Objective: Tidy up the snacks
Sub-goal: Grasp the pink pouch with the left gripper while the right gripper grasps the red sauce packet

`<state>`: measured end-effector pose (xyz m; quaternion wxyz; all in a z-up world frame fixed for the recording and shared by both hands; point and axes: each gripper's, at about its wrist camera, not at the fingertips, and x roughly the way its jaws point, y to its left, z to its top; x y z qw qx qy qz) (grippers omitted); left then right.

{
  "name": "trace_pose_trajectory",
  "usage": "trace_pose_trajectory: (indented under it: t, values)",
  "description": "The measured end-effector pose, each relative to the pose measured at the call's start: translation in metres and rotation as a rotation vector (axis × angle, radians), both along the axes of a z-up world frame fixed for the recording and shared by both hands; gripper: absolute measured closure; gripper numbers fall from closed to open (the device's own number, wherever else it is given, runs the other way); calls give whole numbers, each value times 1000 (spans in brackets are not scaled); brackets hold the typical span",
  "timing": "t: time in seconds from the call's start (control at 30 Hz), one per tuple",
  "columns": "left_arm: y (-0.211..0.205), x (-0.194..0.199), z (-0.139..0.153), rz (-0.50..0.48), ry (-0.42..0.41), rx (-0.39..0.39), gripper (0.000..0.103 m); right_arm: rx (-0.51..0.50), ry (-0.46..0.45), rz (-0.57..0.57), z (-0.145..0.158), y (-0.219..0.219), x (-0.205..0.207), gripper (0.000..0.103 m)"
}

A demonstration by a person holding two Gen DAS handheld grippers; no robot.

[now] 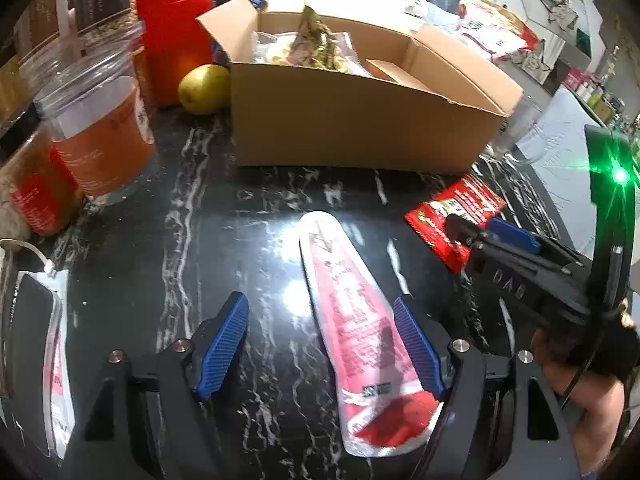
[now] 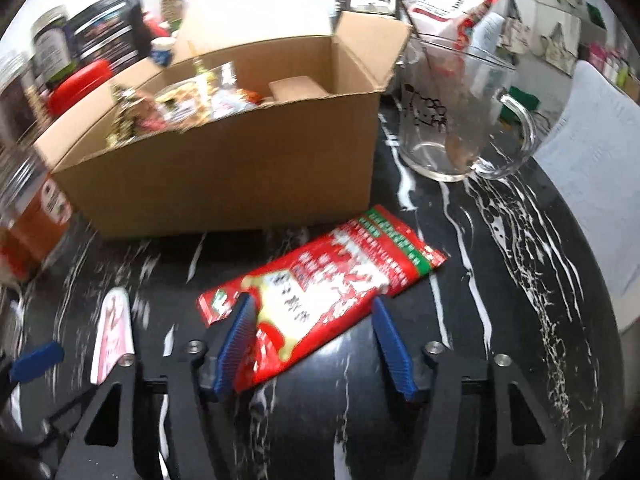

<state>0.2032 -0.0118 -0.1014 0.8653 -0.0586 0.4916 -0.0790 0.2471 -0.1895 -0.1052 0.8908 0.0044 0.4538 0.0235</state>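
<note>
Facing "DAB" lettering (image 1: 509,285) on right tool (image 1: 476,236)

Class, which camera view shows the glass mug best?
The right wrist view: the glass mug stands whole, handle and print visible, right of the cardboard box. In the left wrist view, the box hides nearly all of it.

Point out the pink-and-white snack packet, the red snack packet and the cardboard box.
pink-and-white snack packet (image 1: 352,312), left wrist view, middle of its printed face
red snack packet (image 2: 320,292), right wrist view, centre of its front
cardboard box (image 2: 224,184), right wrist view, bare front wall
</note>
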Motion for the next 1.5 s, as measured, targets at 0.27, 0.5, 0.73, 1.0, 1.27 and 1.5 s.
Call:
trace_pose_trajectory:
  t: [0.27,0.5,0.73,1.0,1.27,1.5]
  values:
    - [-4,-13,10,1,-38,2,28,98,33,-25,4,-9,3,42]
    - [7,-8,19,89,-94,73,28,73,55,-131,5,5,27,26]
    - [28,8,17,167,-74,43,28,77,52,-283,12,4,52,19]
    - [35,26,13,177,-57,11,28,-45,113,-392,-5,7,74,3]
    - [18,35,17,123,-86,46,28,-55,113,-337,-12,-4,73,3]
    - [9,30,18,86,-75,61,28,-61,103,-213,-6,-10,44,26]
